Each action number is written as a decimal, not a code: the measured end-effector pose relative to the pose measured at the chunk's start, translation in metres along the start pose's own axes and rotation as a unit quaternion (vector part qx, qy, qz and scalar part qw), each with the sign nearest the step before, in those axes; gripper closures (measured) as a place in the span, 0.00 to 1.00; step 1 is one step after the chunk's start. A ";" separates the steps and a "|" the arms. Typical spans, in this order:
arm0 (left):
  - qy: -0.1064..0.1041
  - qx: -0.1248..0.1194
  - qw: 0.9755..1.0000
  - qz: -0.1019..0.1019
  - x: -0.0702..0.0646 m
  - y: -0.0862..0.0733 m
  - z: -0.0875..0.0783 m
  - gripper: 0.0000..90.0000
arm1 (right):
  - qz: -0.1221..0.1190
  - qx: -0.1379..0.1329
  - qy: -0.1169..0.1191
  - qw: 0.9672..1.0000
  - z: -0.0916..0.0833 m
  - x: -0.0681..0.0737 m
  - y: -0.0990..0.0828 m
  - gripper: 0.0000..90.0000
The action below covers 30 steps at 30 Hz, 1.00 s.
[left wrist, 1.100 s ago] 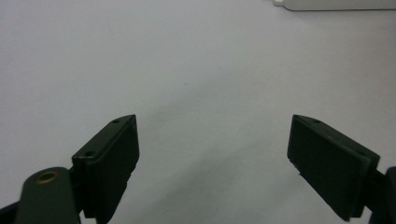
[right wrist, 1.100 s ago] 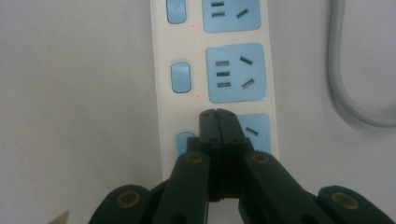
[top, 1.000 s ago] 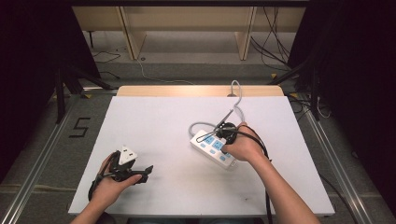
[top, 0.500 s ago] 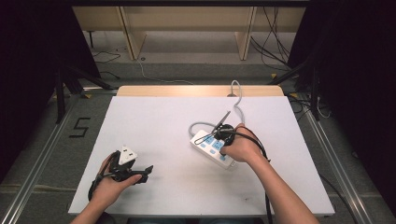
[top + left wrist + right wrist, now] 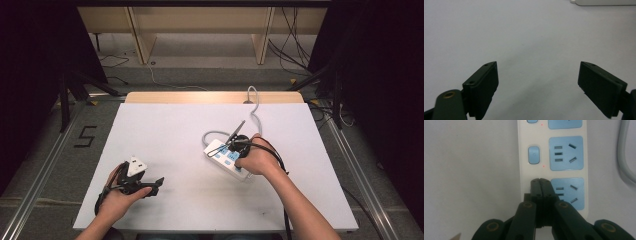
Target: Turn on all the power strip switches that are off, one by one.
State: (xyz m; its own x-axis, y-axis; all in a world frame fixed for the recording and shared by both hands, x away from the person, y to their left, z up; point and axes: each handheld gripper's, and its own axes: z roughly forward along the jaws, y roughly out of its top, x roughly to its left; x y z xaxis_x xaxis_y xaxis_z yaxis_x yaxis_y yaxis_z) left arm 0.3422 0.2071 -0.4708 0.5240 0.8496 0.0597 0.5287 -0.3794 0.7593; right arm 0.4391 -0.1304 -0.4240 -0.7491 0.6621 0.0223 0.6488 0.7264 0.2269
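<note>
Now, on my left, the left gripper (image 5: 150, 186) sits low over the white table (image 5: 175, 130) with its jaws spread wide and nothing between them. Further right, the right gripper (image 5: 540, 183), jaws pressed together, has its tips on the power strip (image 5: 556, 155), beside a socket.

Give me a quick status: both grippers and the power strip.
Left gripper open, empty, low over bare table. Right gripper shut, tips on power strip where a switch would sit. Nothing in the way.
</note>
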 end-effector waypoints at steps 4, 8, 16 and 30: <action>0.001 0.001 1.000 -0.001 0.000 0.000 0.000 0.18 | 0.001 -0.001 0.000 1.000 0.001 0.000 0.000 1.00; 0.001 0.000 1.000 0.000 0.000 0.000 0.000 0.18 | 0.001 0.001 -0.003 1.000 0.001 0.001 -0.001 1.00; 0.000 0.000 1.000 0.000 -0.001 0.000 0.000 0.18 | 0.002 0.004 -0.014 1.000 0.002 -0.002 -0.004 1.00; 0.001 0.000 1.000 -0.001 0.000 0.000 0.000 0.18 | -0.017 -0.004 -0.011 1.000 0.001 0.005 0.001 1.00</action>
State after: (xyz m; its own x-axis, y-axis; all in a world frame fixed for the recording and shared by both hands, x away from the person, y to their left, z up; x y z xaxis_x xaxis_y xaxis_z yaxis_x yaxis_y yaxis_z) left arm 0.3420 0.2073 -0.4707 0.5218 0.8510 0.0591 0.5297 -0.3775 0.7595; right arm 0.4358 -0.1259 -0.4242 -0.7675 0.6410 -0.0065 0.6219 0.7471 0.2347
